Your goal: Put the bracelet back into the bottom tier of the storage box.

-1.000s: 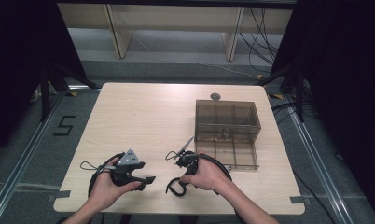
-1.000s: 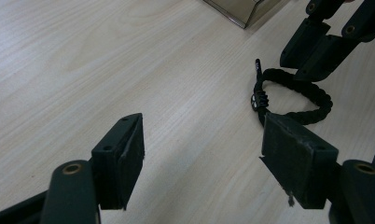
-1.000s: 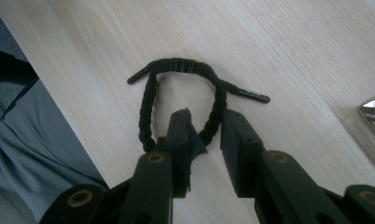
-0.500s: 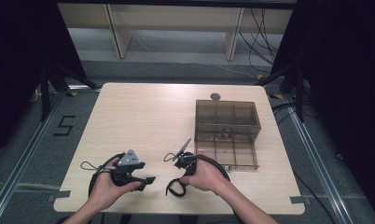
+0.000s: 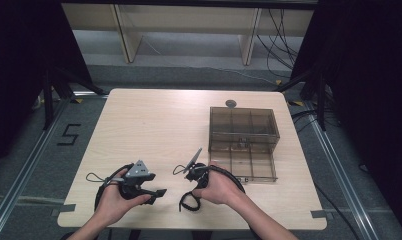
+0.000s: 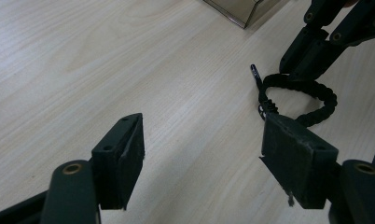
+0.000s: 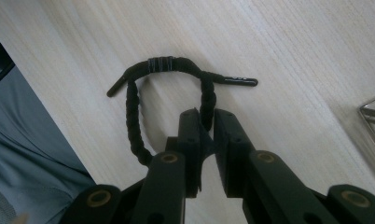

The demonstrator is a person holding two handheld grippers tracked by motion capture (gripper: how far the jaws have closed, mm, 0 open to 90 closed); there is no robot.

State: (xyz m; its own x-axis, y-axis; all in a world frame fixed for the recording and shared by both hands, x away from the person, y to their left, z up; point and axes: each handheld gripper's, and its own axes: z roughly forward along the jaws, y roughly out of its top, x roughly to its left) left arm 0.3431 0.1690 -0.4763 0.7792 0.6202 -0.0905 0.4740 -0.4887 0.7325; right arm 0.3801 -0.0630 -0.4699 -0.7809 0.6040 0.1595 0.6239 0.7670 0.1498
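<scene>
pinching the black braided cord (image 7: 205, 100), the right tool (image 7: 206, 116) sits nearly closed; left tool (image 6: 202, 154) spread.

Bright table, dark surroundings, soft shadows

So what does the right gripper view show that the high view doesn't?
The right gripper view shows the right hand-held gripper closed on one side of the black braided bracelet, plus the band's wrapped section and two end tips. The high view shows the divided clear box, both of the person's hands, and the left hand-held gripper with nothing between its open jaws. Both show the bracelet lying on the wooden table.
</scene>
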